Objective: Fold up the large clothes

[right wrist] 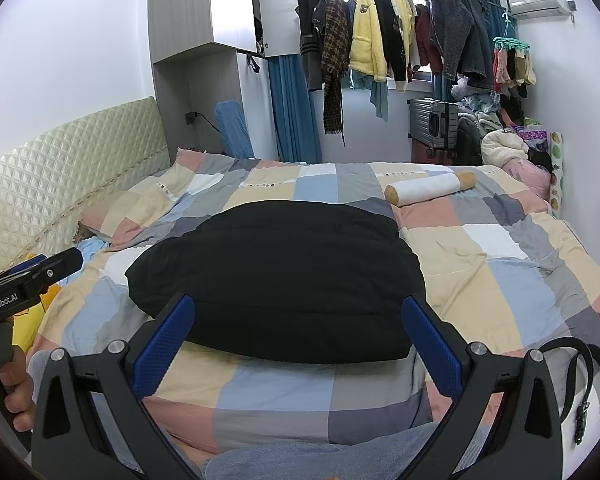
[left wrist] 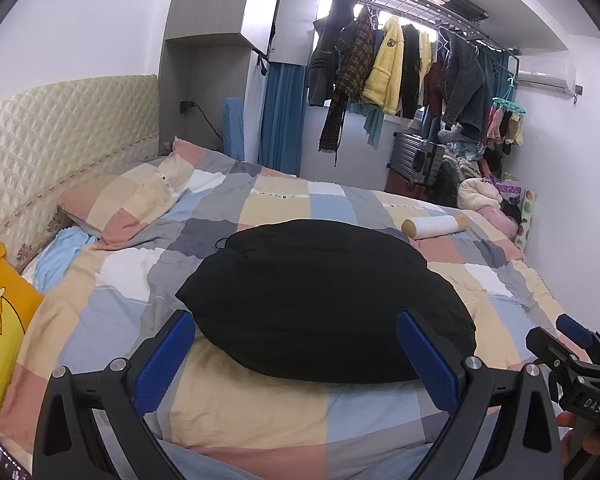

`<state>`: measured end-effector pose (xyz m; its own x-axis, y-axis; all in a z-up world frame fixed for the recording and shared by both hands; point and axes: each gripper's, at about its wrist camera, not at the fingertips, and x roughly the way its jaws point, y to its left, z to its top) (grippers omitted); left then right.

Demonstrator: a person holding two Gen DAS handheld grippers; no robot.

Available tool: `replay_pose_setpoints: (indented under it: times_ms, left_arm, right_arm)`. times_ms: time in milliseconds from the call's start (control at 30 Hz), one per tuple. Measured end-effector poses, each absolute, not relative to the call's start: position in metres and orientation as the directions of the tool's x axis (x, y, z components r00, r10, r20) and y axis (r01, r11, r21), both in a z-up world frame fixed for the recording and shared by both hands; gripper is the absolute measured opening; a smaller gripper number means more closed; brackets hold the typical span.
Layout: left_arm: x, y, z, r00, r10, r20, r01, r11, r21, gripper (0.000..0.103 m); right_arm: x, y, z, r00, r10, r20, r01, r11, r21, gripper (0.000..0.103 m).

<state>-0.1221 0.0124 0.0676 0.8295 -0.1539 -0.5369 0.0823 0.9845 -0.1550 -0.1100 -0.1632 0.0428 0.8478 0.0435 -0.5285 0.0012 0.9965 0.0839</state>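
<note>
Black garment (left wrist: 324, 300), folded bundle, mid-bed on checked duvet (left wrist: 260, 412) | left tongs (left wrist: 300, 356): apart, holding nothing | right tongs (right wrist: 300, 340): apart (near edge of bundle between fingers) | belt (right wrist: 592, 380) at right.

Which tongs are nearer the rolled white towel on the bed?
Right. The right tongs sit on the rolled white towel's side of the black garment; the left tongs sit farther away.
</note>
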Motion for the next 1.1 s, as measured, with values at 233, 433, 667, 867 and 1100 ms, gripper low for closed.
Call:
replay_pose_setpoints:
  times_ms: [233, 433, 667, 867, 1100]
  left_arm:
    - [-0.118, 0.012, 0.062, 0.824, -0.159, -0.544, 0.084, 0.984, -0.159, 0.102]
    - [-0.117, 0.014, 0.059, 0.819, -0.154, -0.553, 0.075, 0.984, -0.164, 0.102]
    - [-0.117, 0.014, 0.059, 0.820, -0.159, -0.549, 0.078, 0.983, -0.168, 0.102]
    - [-0.118, 0.009, 0.059, 0.817, -0.165, -0.553, 0.088, 0.983, -0.164, 0.102]
    - [-0.121, 0.004, 0.062, 0.817, -0.183, -0.547, 0.105, 0.980, -0.170, 0.102]
  right_arm:
    - [-0.110, -0.164, 0.042, 0.849, 0.042, -0.527, 0.004, 0.996, 0.086, 0.103]
    - [-0.111, -0.167, 0.034, 0.844, 0.032, -0.535, 0.017, 0.996, 0.086, 0.103]
    - [-0.112, -0.167, 0.032, 0.841, 0.025, -0.540, 0.027, 0.996, 0.089, 0.103]
    - [-0.112, -0.167, 0.032, 0.841, 0.025, -0.540, 0.027, 0.996, 0.089, 0.103]
    - [-0.111, -0.165, 0.031, 0.841, 0.024, -0.541, 0.030, 0.995, 0.092, 0.103]
